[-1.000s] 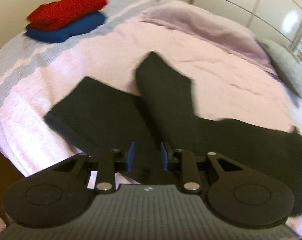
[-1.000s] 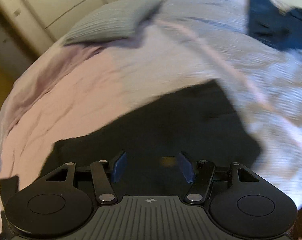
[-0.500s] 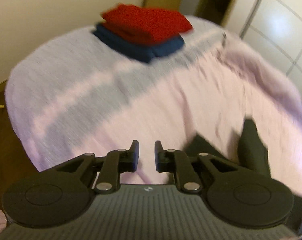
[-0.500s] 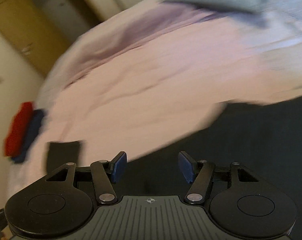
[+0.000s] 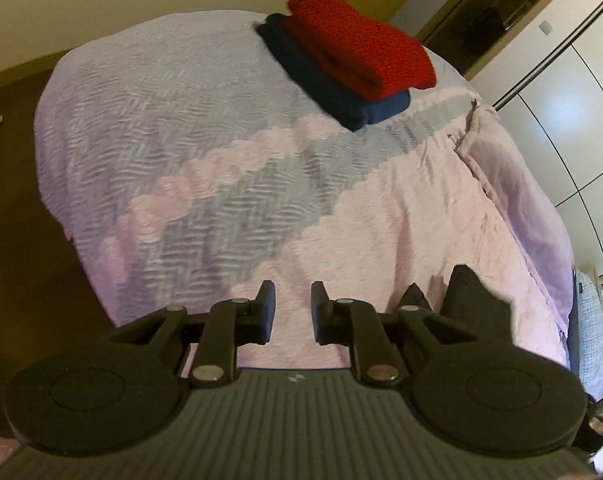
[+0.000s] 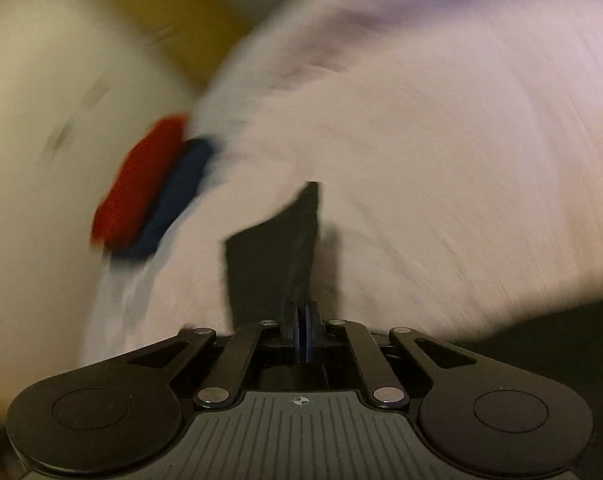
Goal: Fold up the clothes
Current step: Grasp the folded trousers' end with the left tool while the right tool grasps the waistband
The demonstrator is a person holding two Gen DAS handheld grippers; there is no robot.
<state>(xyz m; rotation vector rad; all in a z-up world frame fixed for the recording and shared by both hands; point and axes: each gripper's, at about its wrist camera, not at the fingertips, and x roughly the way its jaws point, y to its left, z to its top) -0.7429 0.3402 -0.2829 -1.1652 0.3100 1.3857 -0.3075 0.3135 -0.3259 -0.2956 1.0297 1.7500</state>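
Bed (image 5: 401, 216) under a pink-and-grey quilted cover fills the room, white wardrobe doors (image 5: 561, 92) along its far side. Black garment (image 6: 277, 248) lies spread on the pink part of the cover, one corner pinched and lifted by the right gripper (image 6: 301, 330), whose fingers are clamped together on the cloth. At the bed's far end a folded red garment (image 5: 361, 40) rests on a folded navy garment (image 5: 333, 84). The left gripper (image 5: 291, 308) hovers over bare cover, fingers parted and empty, the black garment just to its right.
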